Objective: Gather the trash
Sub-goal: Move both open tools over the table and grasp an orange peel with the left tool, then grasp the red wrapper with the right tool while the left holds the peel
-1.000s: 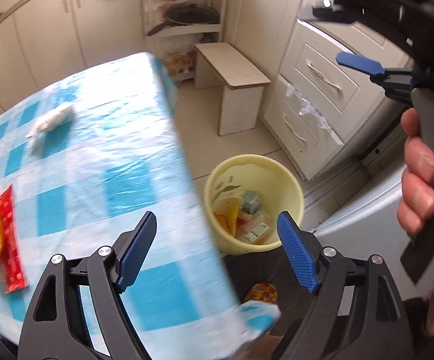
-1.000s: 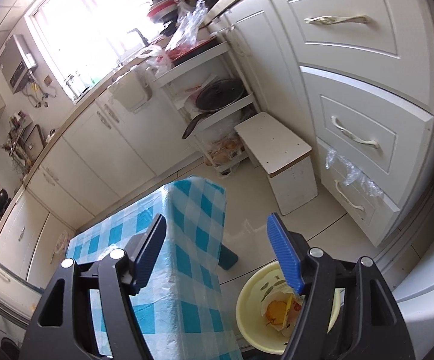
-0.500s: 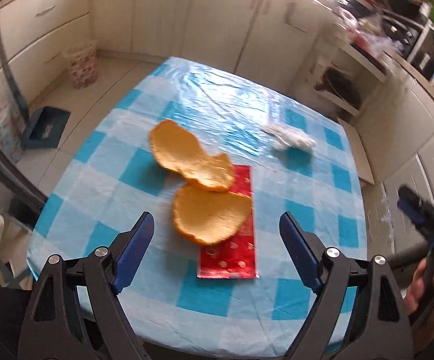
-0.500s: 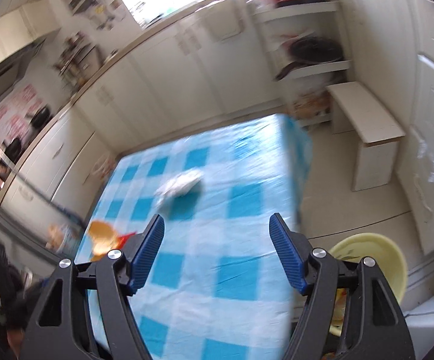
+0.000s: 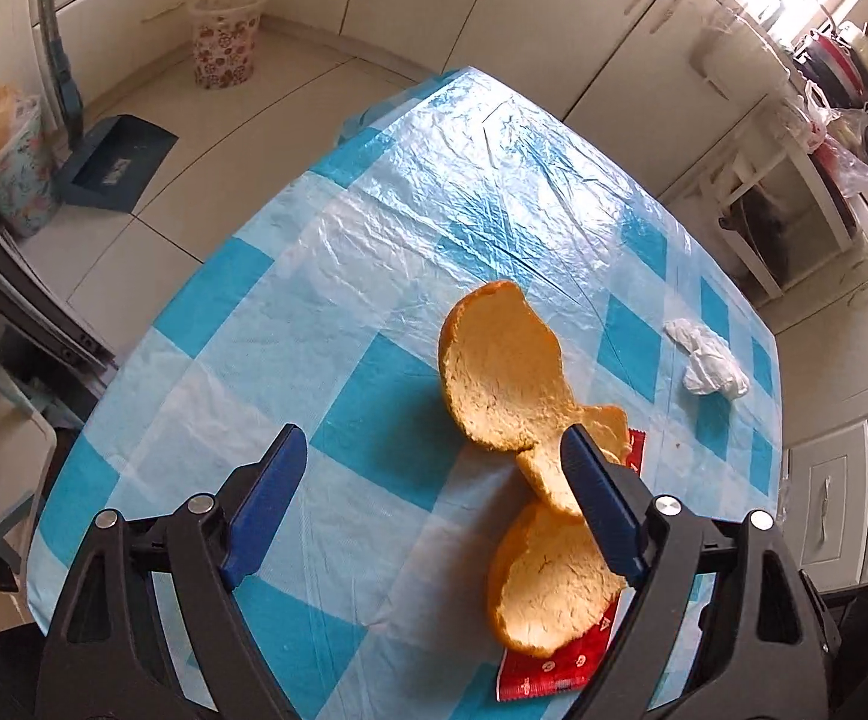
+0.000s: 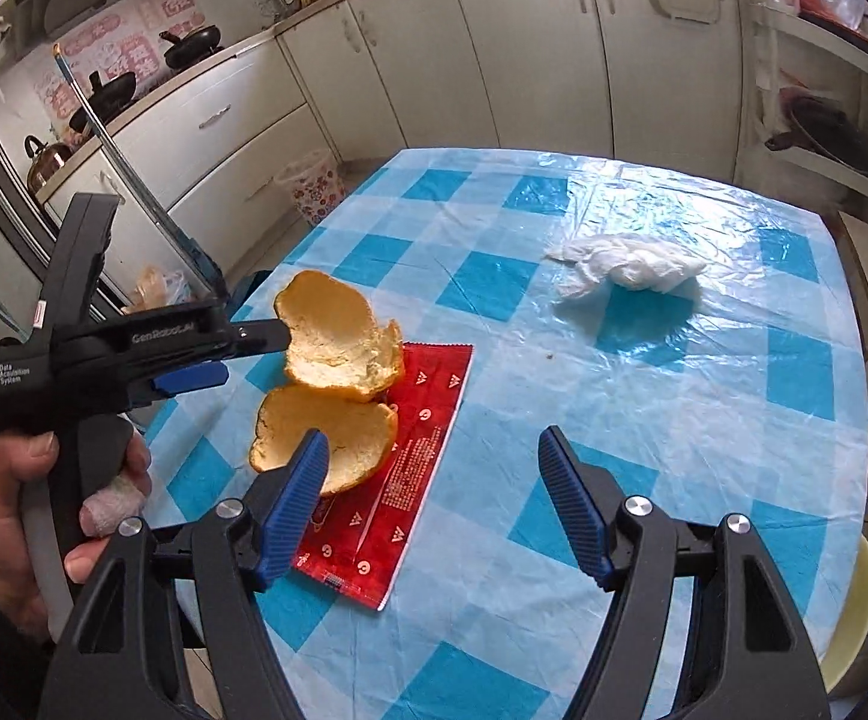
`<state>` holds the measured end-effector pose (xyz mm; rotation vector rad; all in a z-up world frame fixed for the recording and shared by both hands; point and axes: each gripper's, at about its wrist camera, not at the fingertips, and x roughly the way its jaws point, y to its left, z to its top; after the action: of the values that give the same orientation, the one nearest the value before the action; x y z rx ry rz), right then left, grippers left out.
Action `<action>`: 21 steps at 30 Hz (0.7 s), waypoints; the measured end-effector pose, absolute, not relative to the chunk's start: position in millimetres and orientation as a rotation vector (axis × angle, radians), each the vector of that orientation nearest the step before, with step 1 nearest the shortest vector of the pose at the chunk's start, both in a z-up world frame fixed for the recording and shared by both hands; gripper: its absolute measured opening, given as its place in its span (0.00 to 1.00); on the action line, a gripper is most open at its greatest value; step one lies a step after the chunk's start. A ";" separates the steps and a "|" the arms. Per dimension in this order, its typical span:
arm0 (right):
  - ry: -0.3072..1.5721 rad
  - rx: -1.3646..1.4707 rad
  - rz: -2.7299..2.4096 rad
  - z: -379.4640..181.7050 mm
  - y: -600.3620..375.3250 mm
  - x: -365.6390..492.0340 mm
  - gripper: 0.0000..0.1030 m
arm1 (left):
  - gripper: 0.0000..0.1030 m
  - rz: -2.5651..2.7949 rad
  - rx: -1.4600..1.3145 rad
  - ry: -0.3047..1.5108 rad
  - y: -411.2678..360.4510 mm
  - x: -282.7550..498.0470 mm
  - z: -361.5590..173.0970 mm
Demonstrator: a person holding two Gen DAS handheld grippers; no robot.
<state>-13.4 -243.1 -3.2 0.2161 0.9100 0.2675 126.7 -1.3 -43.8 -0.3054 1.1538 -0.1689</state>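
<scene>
step: pick up peel | peel (image 5: 505, 372) on table (image 5: 326, 252), atop red wrapper (image 6: 410, 456) | left gripper (image 5: 434, 480) wide, empty | right gripper (image 6: 434, 480) wide, empty | tip: come down slow, pinch peel rim softly

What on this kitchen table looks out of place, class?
Litter on the checked tablecloth: two orange peel pieces lying partly on a red wrapper, and a crumpled white tissue set apart from them. Nothing looks spilled.
</scene>
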 end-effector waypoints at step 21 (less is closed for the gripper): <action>0.970 0.119 0.032 -39.4 -239.9 42.4 0.68 | 0.05 -0.258 -0.290 1.119 -6.0 152.6 -44.1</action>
<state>42.4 -239.9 -39.4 0.1185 0.9696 0.0319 152.6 -6.0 -44.1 -0.2897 1.1187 -0.2583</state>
